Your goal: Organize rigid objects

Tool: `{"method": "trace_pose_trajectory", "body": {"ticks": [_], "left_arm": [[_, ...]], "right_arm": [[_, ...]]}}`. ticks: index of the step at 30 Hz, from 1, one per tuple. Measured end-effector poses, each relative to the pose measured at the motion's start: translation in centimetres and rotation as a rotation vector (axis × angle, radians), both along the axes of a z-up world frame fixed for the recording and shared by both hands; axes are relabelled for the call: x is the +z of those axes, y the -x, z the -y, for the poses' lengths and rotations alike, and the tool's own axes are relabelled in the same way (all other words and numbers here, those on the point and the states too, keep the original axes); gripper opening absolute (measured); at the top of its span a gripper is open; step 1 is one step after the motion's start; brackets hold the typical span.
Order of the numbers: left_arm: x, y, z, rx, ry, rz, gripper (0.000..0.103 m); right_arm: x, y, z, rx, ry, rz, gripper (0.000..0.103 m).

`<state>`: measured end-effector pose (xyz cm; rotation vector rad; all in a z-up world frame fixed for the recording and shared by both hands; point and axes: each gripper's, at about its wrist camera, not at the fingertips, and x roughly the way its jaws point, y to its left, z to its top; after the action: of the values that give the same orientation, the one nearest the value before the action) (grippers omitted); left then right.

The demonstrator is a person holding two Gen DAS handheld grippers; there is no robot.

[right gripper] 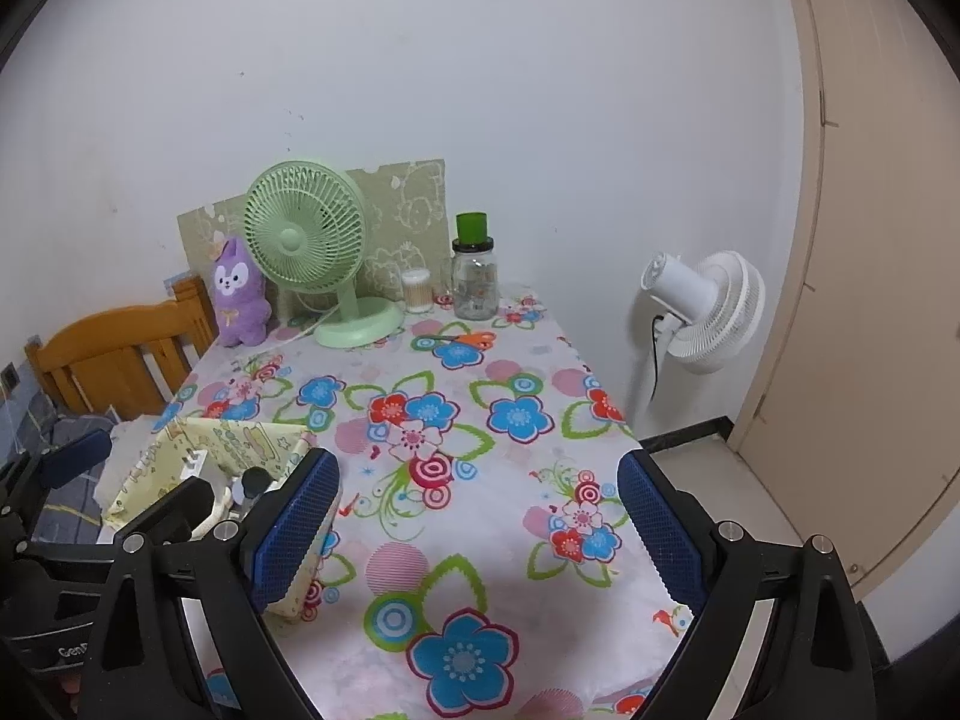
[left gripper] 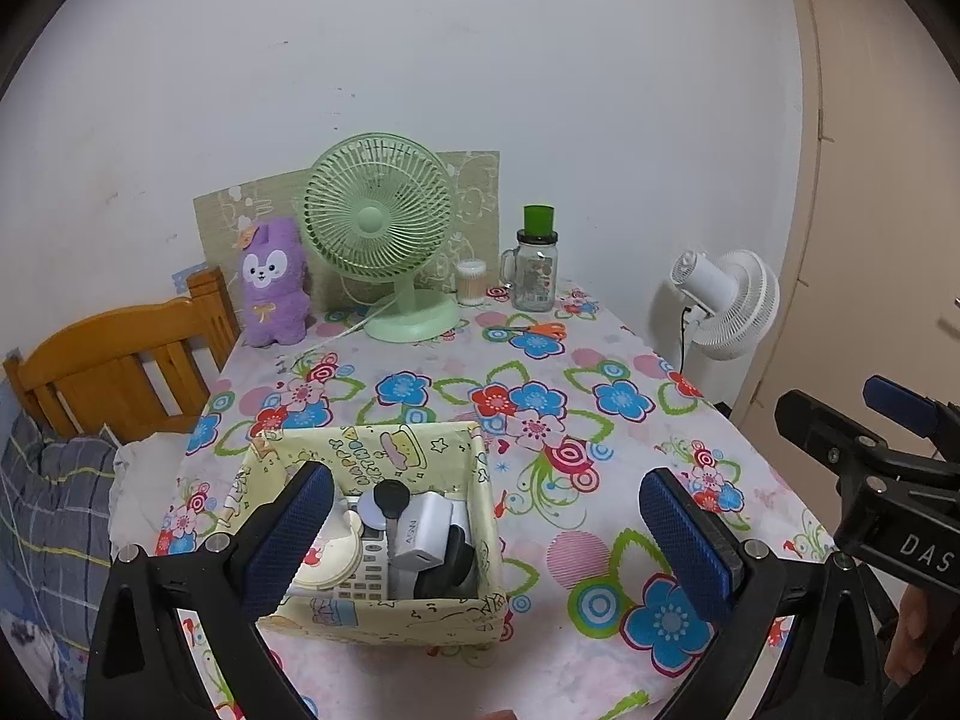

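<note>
Flowered cloth covers the counter [left gripper: 600, 648] in front of us, printed with blue, red and pink blossoms. Our left claw [left gripper: 498, 534] hovers with its blue-padded fingers [left gripper: 684, 540] spread wide and holding nothing; between and just past them sits a pale yellow fabric box [left gripper: 384, 612] with cartoon print, near the counter's front left edge. Inside the box we see a white charger plug [left gripper: 423, 531], a calculator [left gripper: 366, 570] lying flat, a round cream-coloured lid-like piece [left gripper: 327, 558] and some dark rounded items we cannot identify.

Our right claw [right gripper: 480, 534] is also spread wide and empty, over bare cloth to the right of the box, which appears at the left of the right wrist view.

At the counter's far edge, against the white wall, stand a purple plush rabbit [left gripper: 273, 288], a green desk fan [left gripper: 384, 228], a small clear tub of cotton swabs [left gripper: 471, 282] and a glass jar with a green cap [left gripper: 537, 264]. Orange-handled scissors [left gripper: 537, 329] lie flat just in front of the jar. A white standing fan [left gripper: 729, 300] is on the floor beyond the counter's right side. A wooden headboard [left gripper: 120, 354] stands beside the counter's left side.
</note>
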<state>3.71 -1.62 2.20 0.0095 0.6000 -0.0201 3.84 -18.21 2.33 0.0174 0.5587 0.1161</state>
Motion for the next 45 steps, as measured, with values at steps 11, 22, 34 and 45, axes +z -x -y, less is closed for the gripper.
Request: {"method": "trace_pose_trajectory", "body": {"ticks": [11, 22, 34, 45], "left_arm": [[-0.2, 0.3, 0.3, -0.023, 0.000, -0.001, 0.103], [-0.1, 0.3, -0.6, 0.000, 0.023, -0.004, 0.103], [-0.2, 0.1, -0.6, 0.004, 0.029, -0.010, 0.103], [0.0, 1.3, -1.4, 0.026, 0.050, 0.005, 0.103]], "right_arm": [[0.0, 0.3, -0.5, 0.002, 0.011, 0.003, 0.097], [0.0, 0.5, -0.7, -0.006, 0.003, 0.017, 0.098], [-0.1, 0.7, 0.0, -0.030, -0.015, 0.015, 0.100], [-0.2, 1.8, -0.6, -0.020, 0.022, 0.042, 0.103]]}}
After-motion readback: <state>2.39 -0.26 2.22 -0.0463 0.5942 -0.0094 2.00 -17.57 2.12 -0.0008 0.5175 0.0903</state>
